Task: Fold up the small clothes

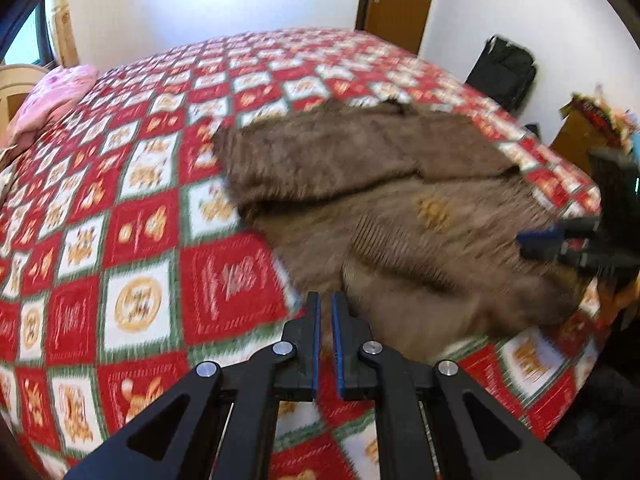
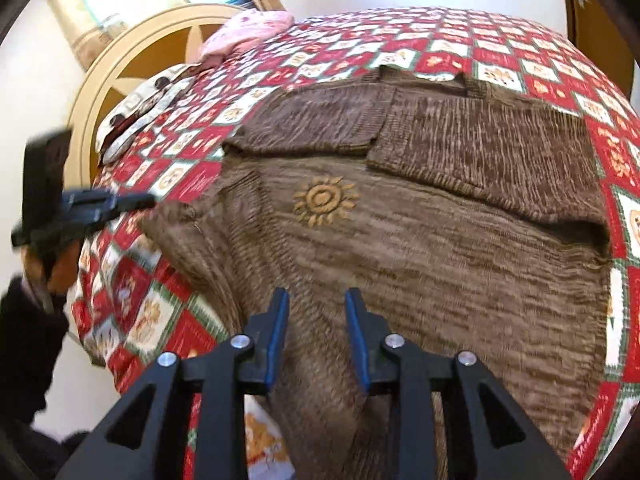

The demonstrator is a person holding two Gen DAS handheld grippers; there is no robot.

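A brown knit sweater (image 2: 420, 240) with a yellow sun motif (image 2: 325, 201) lies spread on the bed, both sleeves folded across its upper part. It also shows, blurred, in the left wrist view (image 1: 400, 216). My left gripper (image 1: 325, 300) hovers at the sweater's near left edge, its jaws nearly closed with a thin gap and nothing between them; it appears at the left of the right wrist view (image 2: 148, 200). My right gripper (image 2: 317, 296) is open and empty above the sweater's lower part, and shows at the right of the left wrist view (image 1: 524, 240).
The bed has a red, white and green checked quilt (image 1: 140, 240). A pink cloth (image 1: 56, 96) lies near the headboard (image 2: 132, 76). A black bag (image 1: 504, 72) leans on the wall and a cluttered box (image 1: 592, 120) stands past the bed's right edge.
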